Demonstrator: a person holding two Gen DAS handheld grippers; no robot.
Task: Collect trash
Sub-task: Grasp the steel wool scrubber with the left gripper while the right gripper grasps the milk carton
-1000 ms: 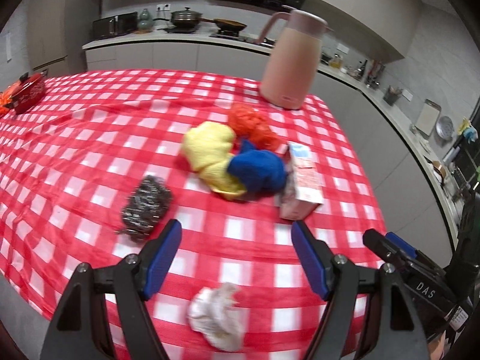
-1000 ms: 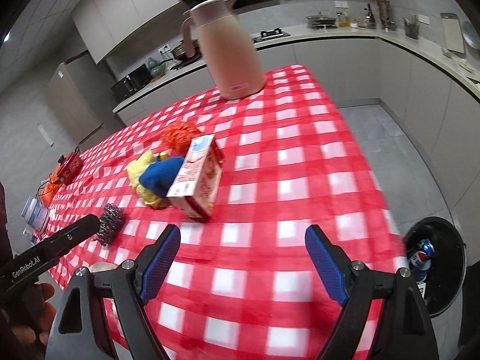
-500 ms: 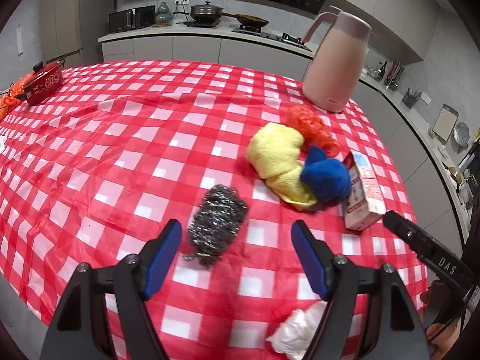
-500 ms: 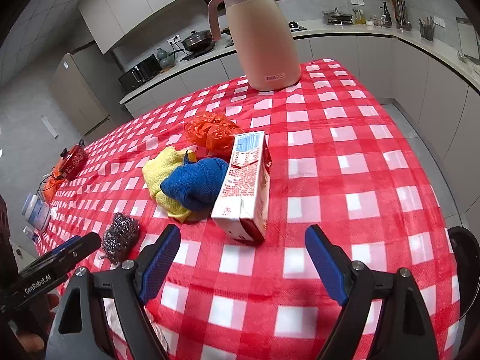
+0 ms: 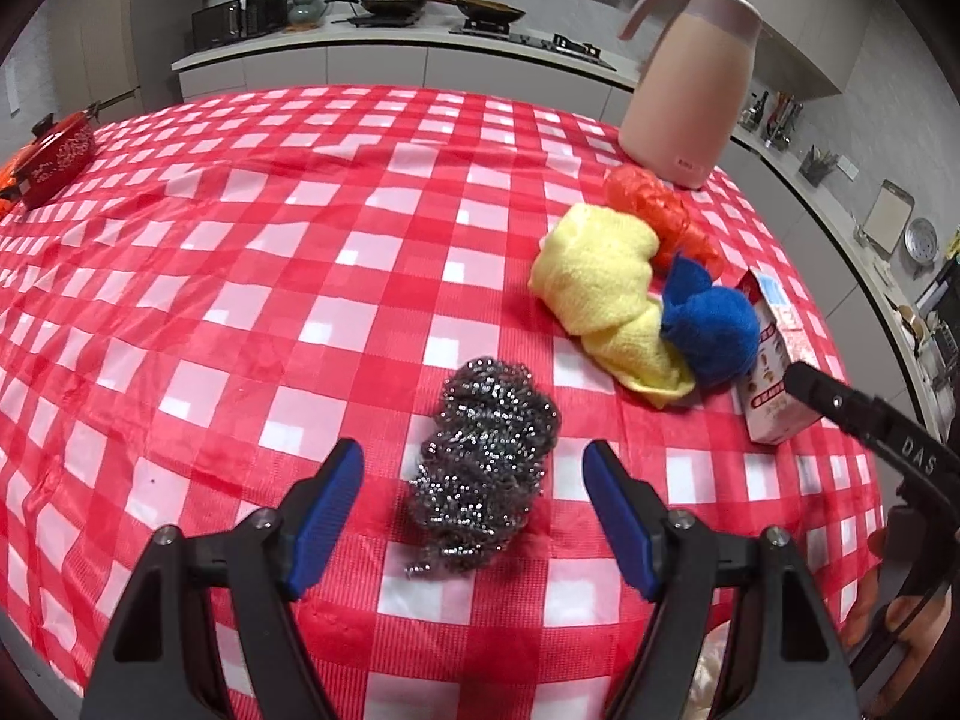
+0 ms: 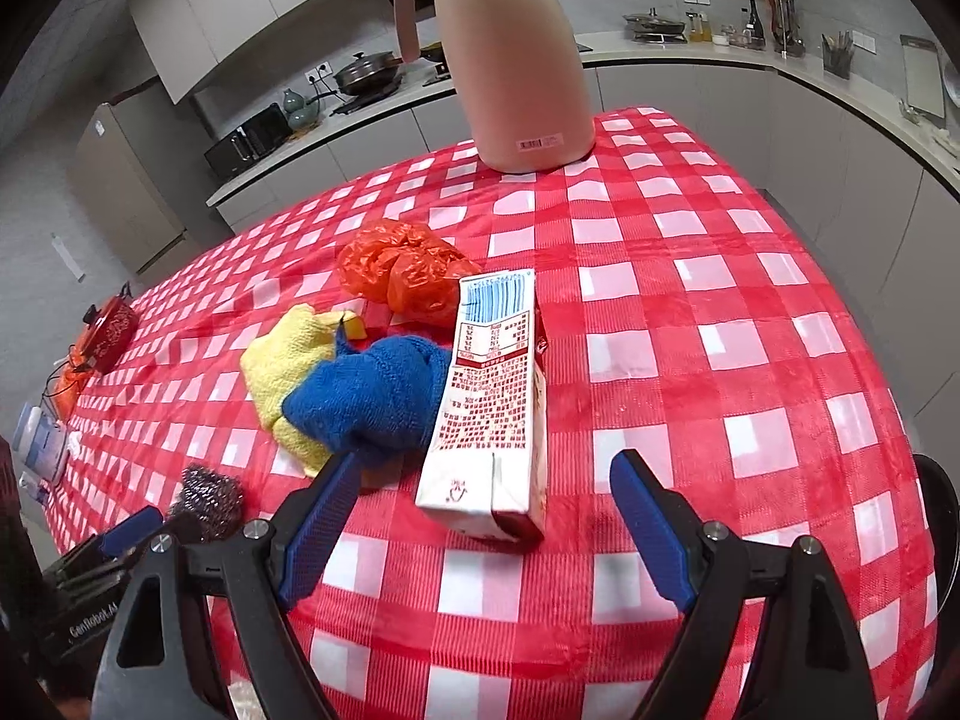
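Observation:
My left gripper is open over the red checked table, its fingers either side of a steel wool scourer, which also shows in the right wrist view. My right gripper is open just in front of a lying milk carton, also in the left wrist view. A crumpled orange plastic bag lies behind the carton. A crumpled white tissue peeks out at the lower edge of the left wrist view.
A yellow cloth and a blue cloth lie beside the carton. A tall pink jug stands at the far end. A red pot sits far left. A black bin rim stands below the table's right edge.
My left gripper has swung left from the tissue to the scourer and closed in on it. My right gripper has moved closer to the milk carton. Both stayed open.

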